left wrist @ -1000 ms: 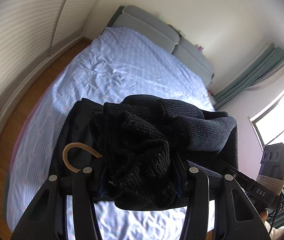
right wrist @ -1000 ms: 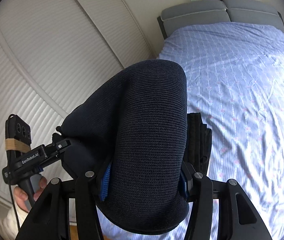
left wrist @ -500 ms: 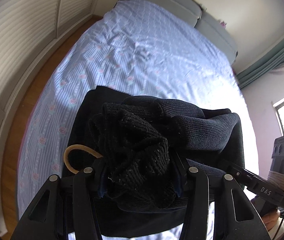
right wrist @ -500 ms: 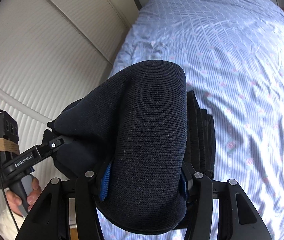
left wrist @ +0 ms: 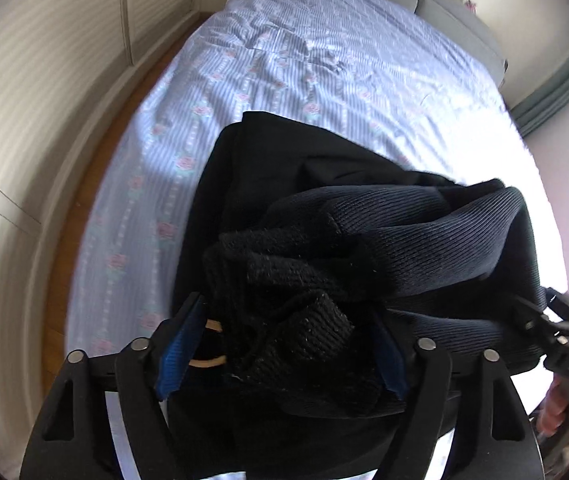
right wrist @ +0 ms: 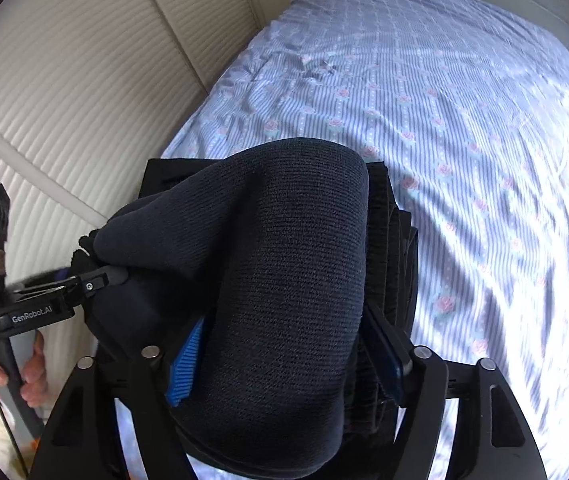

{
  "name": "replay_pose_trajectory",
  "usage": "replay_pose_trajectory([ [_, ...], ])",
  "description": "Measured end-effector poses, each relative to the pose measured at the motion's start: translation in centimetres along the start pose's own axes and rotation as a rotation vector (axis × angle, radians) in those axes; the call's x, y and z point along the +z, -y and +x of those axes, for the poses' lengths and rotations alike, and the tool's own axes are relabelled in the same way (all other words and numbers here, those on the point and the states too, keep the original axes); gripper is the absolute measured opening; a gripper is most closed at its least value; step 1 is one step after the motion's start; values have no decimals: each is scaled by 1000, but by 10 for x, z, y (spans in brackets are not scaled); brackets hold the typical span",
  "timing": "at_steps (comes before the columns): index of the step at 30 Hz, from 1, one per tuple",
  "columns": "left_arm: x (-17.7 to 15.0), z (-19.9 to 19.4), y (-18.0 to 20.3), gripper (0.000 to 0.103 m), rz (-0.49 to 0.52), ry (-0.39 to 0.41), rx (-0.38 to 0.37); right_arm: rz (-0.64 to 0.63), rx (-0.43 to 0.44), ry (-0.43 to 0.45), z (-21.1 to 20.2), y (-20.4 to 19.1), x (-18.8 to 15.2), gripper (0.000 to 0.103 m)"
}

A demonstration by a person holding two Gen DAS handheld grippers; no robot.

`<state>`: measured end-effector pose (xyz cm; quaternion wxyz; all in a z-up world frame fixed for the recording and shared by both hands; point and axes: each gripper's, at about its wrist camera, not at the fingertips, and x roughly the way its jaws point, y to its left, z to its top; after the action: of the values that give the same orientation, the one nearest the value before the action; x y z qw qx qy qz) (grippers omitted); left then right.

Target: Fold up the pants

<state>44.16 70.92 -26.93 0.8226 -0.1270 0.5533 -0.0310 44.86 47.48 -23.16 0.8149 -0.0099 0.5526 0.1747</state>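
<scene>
Left tongs (left wrist: 284, 344) and right tongs (right wrist: 280, 356) both clamp pants (right wrist: 284, 260) above bed (right wrist: 464, 120). Your risk: thick knit bunches, fold lands crooked if you release unevenly.

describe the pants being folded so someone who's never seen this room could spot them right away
Start at the big bed with its blue striped, rose-dotted sheet. Near its foot, the left gripper and right gripper each clamp the pants, the only dark, ribbed knit fabric against that pale sheet.
</scene>
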Motion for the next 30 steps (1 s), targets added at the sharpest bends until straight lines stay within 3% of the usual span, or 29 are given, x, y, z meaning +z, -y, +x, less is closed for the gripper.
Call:
replay_pose_trajectory([
  [7, -5, 8, -8, 89, -23, -43, 36, 55, 49, -61, 15, 14, 3, 83],
  [13, -18, -28, 11, 87, 94, 22, 222, -9, 12, 1, -10, 6, 0, 83],
  [17, -44, -69, 27, 87, 173, 78, 297, -41, -21, 77, -52, 2, -15, 83],
  [22, -80, -133, 72, 88, 196, 187, 286, -74, -54, 169, -119, -4, -53, 84],
  [25, -101, -170, 111, 94, 223, 262, 273, -86, -82, 200, -158, 0, -82, 84],
  [30, -136, -214, 177, 101, 273, 356, 183, -60, -89, 266, -230, 14, -134, 92],
])
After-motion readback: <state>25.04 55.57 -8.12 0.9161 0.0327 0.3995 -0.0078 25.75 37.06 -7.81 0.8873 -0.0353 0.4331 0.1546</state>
